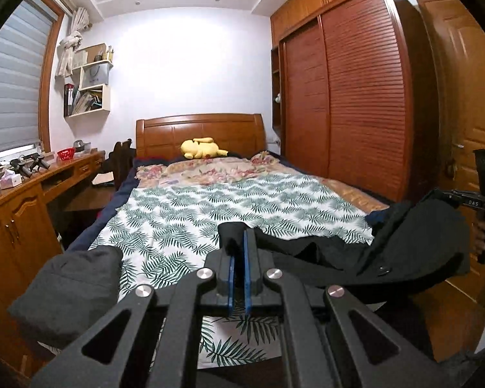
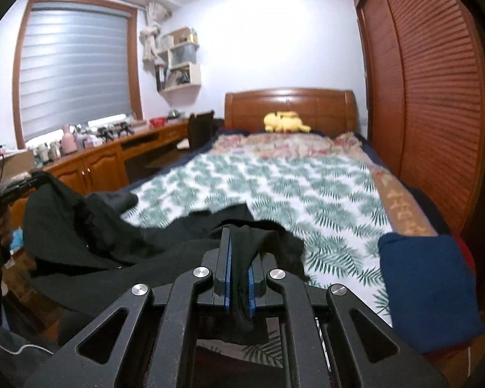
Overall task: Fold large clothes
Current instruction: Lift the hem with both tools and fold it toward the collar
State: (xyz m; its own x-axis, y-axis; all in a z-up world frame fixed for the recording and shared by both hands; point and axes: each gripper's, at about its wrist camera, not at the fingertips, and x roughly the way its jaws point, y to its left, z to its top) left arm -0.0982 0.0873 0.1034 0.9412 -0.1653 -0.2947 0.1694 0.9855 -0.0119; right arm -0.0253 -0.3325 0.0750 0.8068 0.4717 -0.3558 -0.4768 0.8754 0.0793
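Observation:
A large black garment (image 1: 404,252) hangs stretched between my two grippers above the near end of the bed. In the left wrist view my left gripper (image 1: 239,237) is shut on one edge of it, with the cloth running off to the right. There my right gripper (image 1: 443,195), held by a hand, pinches the other end. In the right wrist view my right gripper (image 2: 239,242) is shut on the black garment (image 2: 113,236), and a fold hangs down between its blue pads (image 2: 227,278). My left gripper (image 2: 32,182) shows at the far left, holding the far corner.
The bed (image 1: 210,200) carries a leaf-print sheet, a floral quilt and a yellow plush toy (image 1: 201,148) by the headboard. A folded grey garment (image 1: 68,291) lies at its near left corner, a folded blue one (image 2: 426,287) at its near right. A desk (image 1: 32,187) stands left, a wardrobe (image 1: 355,103) right.

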